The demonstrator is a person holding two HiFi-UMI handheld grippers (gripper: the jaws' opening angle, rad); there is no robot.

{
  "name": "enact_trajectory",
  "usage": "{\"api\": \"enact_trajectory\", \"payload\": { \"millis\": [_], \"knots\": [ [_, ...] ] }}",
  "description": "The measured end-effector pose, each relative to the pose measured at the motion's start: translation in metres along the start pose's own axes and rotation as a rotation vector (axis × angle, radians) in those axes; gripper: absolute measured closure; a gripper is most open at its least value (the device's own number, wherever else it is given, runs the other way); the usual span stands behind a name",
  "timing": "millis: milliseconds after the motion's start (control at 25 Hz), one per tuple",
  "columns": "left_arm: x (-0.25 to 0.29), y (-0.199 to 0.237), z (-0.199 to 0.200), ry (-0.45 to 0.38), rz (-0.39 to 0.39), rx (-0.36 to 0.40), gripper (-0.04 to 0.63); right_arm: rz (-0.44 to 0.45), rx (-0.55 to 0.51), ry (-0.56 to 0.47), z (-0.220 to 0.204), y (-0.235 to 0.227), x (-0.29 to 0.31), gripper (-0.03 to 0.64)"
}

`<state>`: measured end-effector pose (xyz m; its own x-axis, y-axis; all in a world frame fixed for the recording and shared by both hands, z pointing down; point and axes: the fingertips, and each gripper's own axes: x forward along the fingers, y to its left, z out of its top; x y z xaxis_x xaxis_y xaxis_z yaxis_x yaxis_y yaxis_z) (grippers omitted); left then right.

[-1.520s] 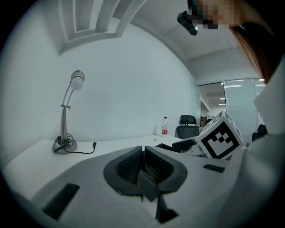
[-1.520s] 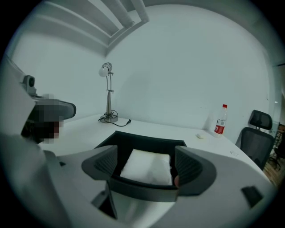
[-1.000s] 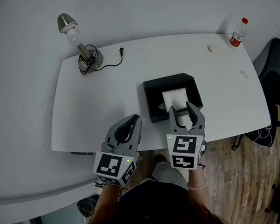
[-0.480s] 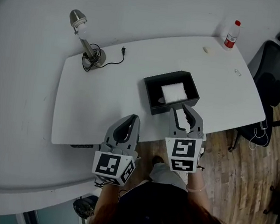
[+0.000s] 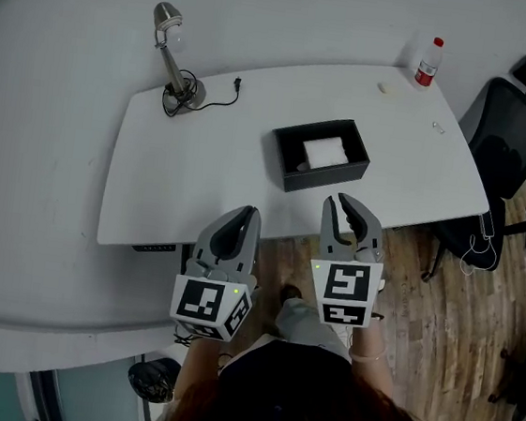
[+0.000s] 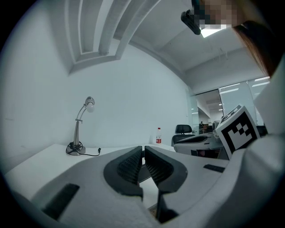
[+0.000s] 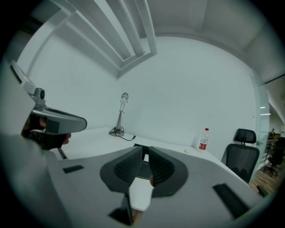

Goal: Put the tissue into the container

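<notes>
The white tissue (image 5: 324,152) lies inside the black container (image 5: 329,177) at the middle of the white table (image 5: 200,179). Both grippers hover over the wooden floor, off the table's near edge and apart from the container. My right gripper (image 5: 348,205) (image 7: 145,156) points at the container; its jaws are closing, a narrow gap is left, and nothing is between them. A strip of the container (image 7: 143,161) shows through that gap. My left gripper (image 5: 244,214) (image 6: 143,153) is shut and empty, its pads together.
A desk lamp (image 5: 171,62) with its cable stands at the table's far left corner. A red-capped bottle (image 5: 429,61) and a small pale object (image 5: 387,88) sit at the far right. A black office chair (image 5: 503,128) stands right of the table.
The right gripper has drawn back from above the container to beyond the table's near edge, and its jaws have narrowed. The tissue stays in the container. The left gripper barely moved.
</notes>
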<state>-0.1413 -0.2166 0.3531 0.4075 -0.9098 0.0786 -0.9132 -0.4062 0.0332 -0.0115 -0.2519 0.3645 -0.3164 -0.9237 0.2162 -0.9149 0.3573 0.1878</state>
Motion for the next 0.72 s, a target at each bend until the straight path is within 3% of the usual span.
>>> {"api": "enact_trajectory", "payload": {
  "millis": [720],
  "knots": [
    [-0.085, -0.056, 0.016, -0.069, -0.013, 0.027, 0.556, 0.026, 0.021, -0.105, 0.018, 0.031, -0.111, 0.597]
  ]
}}
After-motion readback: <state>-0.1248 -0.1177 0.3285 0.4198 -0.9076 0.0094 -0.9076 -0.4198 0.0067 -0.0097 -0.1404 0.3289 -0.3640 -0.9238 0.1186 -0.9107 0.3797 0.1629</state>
